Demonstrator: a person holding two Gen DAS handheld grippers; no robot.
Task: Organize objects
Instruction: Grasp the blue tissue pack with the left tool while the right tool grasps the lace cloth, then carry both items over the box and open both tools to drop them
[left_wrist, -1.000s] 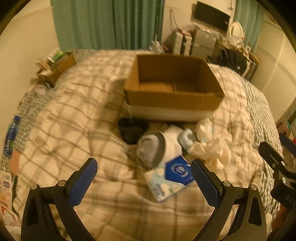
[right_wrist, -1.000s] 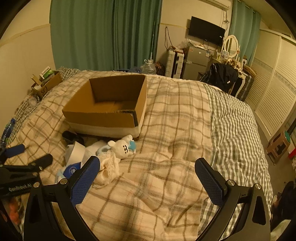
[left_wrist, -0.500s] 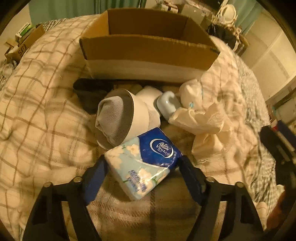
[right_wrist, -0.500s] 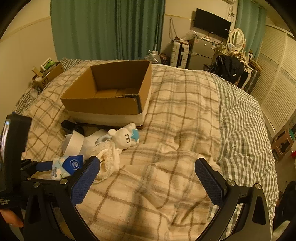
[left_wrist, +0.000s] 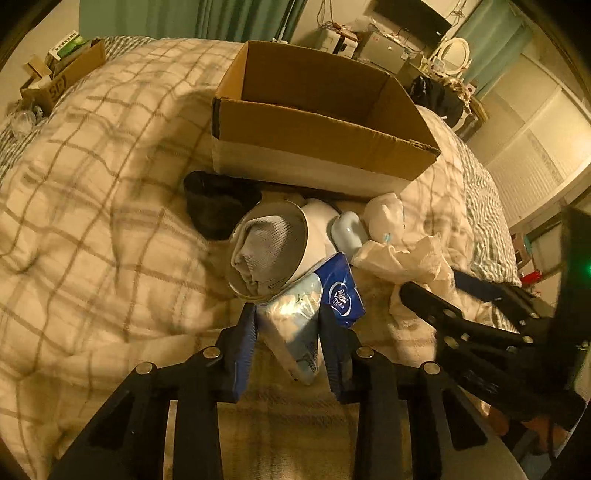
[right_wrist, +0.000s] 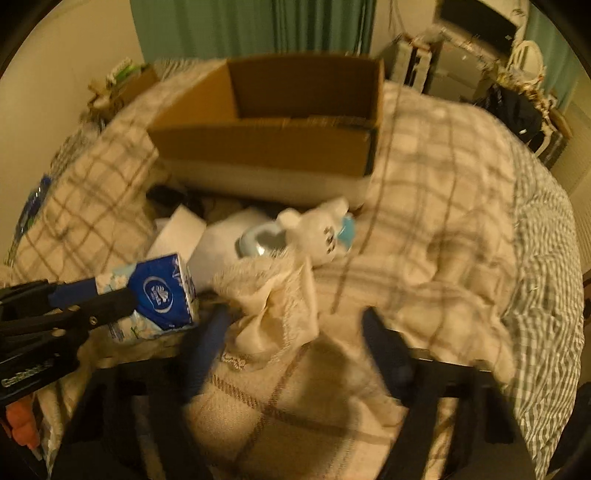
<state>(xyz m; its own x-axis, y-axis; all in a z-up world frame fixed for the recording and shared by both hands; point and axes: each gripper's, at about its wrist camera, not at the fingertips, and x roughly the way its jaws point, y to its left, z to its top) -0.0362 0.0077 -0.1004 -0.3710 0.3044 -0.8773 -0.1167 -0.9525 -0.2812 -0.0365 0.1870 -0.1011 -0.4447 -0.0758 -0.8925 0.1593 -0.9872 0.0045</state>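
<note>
Blue-and-white plastic wraps the tissue pack (left_wrist: 306, 310), which lies on the bed (left_wrist: 92, 229) at 6 o'clock from the cardboard box (left_wrist: 317, 125). The left hand-held gripper (left_wrist: 286, 343) is closing, its pads already pressing the pack's sides. It looks light, soft and slippery, best squeezed across its middle. The right hand-held gripper (right_wrist: 291, 350) is closing around a cream cloth (right_wrist: 273, 295), limp and easily bunched; contact cannot be told.

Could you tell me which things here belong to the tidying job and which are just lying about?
Job: tissue pack, cloth, plush toy, rolled sock, cardboard box.
Lying about: small box of clutter, water bottle, mirror.
</note>
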